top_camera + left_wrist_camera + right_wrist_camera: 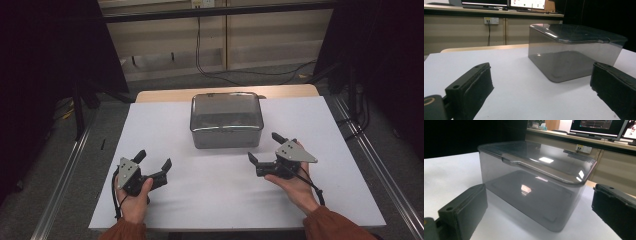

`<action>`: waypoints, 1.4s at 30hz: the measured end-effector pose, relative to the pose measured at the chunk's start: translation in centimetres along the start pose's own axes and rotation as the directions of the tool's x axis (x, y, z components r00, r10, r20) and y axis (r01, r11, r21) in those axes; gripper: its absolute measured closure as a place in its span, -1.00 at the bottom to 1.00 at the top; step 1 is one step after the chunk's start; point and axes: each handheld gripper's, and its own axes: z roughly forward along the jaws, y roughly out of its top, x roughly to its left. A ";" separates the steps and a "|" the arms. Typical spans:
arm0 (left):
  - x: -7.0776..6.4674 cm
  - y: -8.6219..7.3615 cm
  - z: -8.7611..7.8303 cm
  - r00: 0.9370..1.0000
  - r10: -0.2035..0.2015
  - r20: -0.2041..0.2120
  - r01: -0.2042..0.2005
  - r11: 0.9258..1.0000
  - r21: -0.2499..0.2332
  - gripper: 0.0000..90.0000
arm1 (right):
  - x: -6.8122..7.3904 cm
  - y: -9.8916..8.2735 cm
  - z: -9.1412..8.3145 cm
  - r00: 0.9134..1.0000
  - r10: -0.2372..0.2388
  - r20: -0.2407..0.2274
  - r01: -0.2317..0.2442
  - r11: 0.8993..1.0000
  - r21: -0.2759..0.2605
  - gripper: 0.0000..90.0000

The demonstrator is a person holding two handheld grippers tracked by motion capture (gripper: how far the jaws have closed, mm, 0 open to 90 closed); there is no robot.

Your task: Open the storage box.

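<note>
While its smoky walls let light through, we cannot make out any contents inside the lidded box. It sits at the far middle of the white table, long axis running left to right, its lid lip facing us. Nearer us than the box, the left gripper and the right gripper rest apart from it, jaws spread wide, holding nothing.

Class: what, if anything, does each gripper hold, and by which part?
Nothing. The left gripper and right gripper are both open, apart from the lidded box.
</note>
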 end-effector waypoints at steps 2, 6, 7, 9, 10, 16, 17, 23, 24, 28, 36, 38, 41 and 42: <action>0.0 0.0 0.0 1.000 -0.003 0.000 0.003 1.000 -0.003 -0.92 | 0.1 0.3 0.2 1.000 -0.014 -0.003 0.014 1.000 -0.005 -1.00; 0.0 0.0 0.0 1.000 -0.002 -0.001 0.002 1.000 -0.002 -0.92 | 0.3 0.7 0.6 0.999 -0.045 -0.002 0.045 0.999 -0.008 -1.00; 0.0 0.0 0.0 1.000 -0.002 0.000 0.002 1.000 -0.001 -0.92 | 0.4 0.8 0.8 0.999 -0.052 -0.001 0.052 0.999 -0.012 -1.00; 0.0 0.0 0.0 1.000 -0.002 0.000 0.002 1.000 -0.001 -0.92 | 0.5 1.1 1.1 0.998 -0.068 0.000 0.068 0.998 -0.012 -1.00; 0.0 0.0 0.0 1.000 -0.001 -0.001 0.001 1.000 -0.001 -0.92 | 0.6 1.4 1.3 0.996 -0.086 0.001 0.086 0.996 -0.019 -1.00; 0.1 0.0 0.0 1.000 -0.002 -0.002 0.002 1.000 -0.001 -0.92 | 0.9 2.0 1.9 0.990 -0.143 0.006 0.143 0.989 -0.027 -0.99; 0.0 0.0 0.0 1.000 -0.003 -0.002 0.003 1.000 -0.001 -0.92 | 1.0 2.1 2.0 0.988 -0.156 0.005 0.156 0.987 -0.027 -0.98; 0.0 -0.1 0.0 1.000 -0.003 -0.002 0.003 1.000 0.000 -0.92 | 1.6 2.7 2.9 0.973 -0.229 0.009 0.229 0.973 -0.018 -0.94; 0.0 -0.1 0.0 1.000 -0.003 -0.001 0.003 1.000 0.000 -0.92 | 1.6 2.7 3.0 0.974 -0.227 0.005 0.227 0.974 -0.019 -0.94; 0.1 -0.1 0.0 1.000 -0.005 -0.003 0.005 1.000 0.000 -0.92 | 1.9 2.9 3.5 0.966 -0.257 0.004 0.257 0.966 -0.016 -0.92; 0.1 -0.1 0.0 1.000 -0.002 -0.005 0.002 1.000 0.004 -0.92 | 2.4 2.8 4.3 0.924 -0.382 0.011 0.382 0.924 0.002 -0.86; 0.1 -0.1 0.0 1.000 -0.001 -0.005 0.001 1.000 0.003 -0.92 | 2.7 2.9 4.4 0.907 -0.421 0.016 0.421 0.907 0.004 -0.85; 0.1 -0.1 0.0 1.000 -0.002 -0.003 0.002 1.000 0.003 -0.92 | 3.0 3.0 4.7 0.877 -0.480 0.026 0.480 0.877 0.006 -0.81; 0.1 -0.1 0.0 1.000 0.002 -0.006 -0.002 1.000 0.007 -0.92 | 3.1 3.0 4.8 0.864 -0.502 0.029 0.503 0.865 0.005 -0.80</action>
